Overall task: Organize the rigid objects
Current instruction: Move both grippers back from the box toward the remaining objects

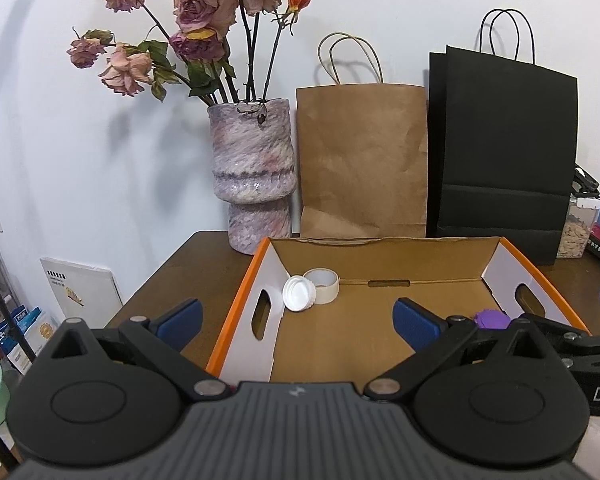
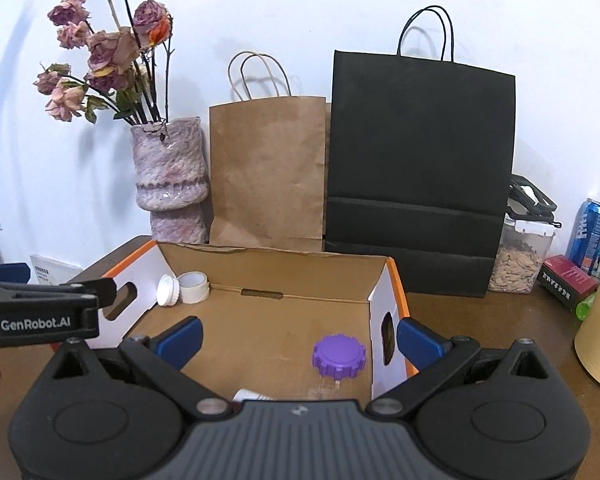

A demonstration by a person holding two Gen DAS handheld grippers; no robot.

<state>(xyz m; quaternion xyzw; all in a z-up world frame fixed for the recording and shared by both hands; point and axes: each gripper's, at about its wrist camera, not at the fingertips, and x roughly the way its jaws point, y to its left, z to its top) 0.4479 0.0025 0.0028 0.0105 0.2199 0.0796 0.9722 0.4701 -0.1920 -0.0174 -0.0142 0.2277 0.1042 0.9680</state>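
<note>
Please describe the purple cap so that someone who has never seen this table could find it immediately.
Look into the open cardboard box with orange edges, in front of the two paper bags. The purple cap lies alone on its floor near the right wall. It is the only purple item; the white cap and tape roll sit together in the far left corner.

This looks like a lived-in home corner. Ahead of my left claw a brown wooden table (image 1: 172, 276) stands against a plain white wall, with dried roses (image 1: 188, 20) in a mottled vase (image 1: 254, 172) (well past fresh). Beyond my right claw lean a brown paper bag (image 2: 268, 172) and a black paper bag (image 2: 416, 176); further right sit a snack jar (image 2: 520, 260) and a drink can (image 2: 588, 232).
</note>
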